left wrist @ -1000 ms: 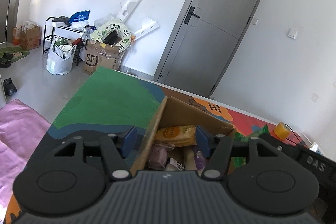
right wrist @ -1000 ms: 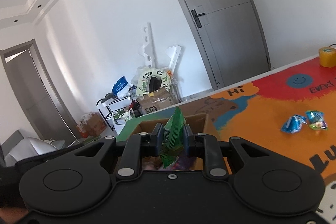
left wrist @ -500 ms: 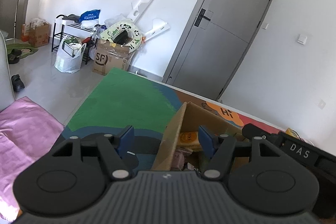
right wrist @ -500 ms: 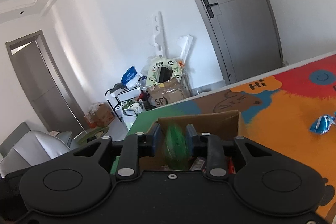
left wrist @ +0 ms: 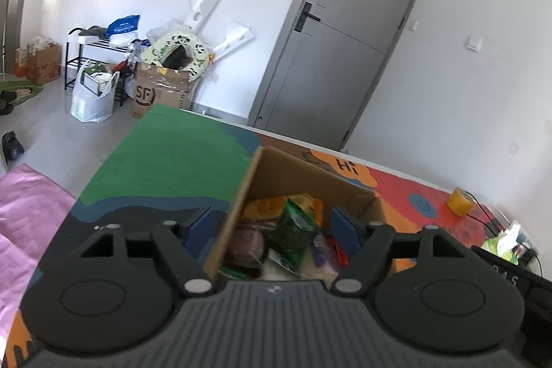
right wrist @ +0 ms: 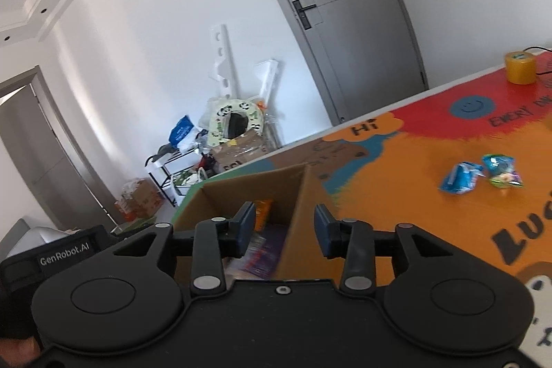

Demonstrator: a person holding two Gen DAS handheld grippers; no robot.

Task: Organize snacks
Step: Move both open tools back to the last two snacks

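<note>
An open cardboard box [left wrist: 272,166] stands on the colourful table mat and holds several snack packets. A green packet [left wrist: 293,226] lies on top of them, next to an orange one [left wrist: 265,206]. My left gripper [left wrist: 272,228] is open and empty, its jaws straddling the box's left wall. The box also shows in the right wrist view [right wrist: 241,192]. My right gripper [right wrist: 284,230] is open and empty, straddling the box's right wall. Two loose snack packets, blue [right wrist: 460,178] and multicoloured [right wrist: 502,171], lie on the mat to the right.
A yellow tape roll [right wrist: 521,68] stands at the table's far edge, also seen in the left wrist view [left wrist: 459,200]. A grey door [left wrist: 331,57] and floor clutter with a cardboard box [left wrist: 160,92] lie beyond the table. A pink cloth [left wrist: 24,206] lies at left.
My right gripper opened and let go of the green packet, which now lies in the box. The right gripper then swung right toward the loose packets.
</note>
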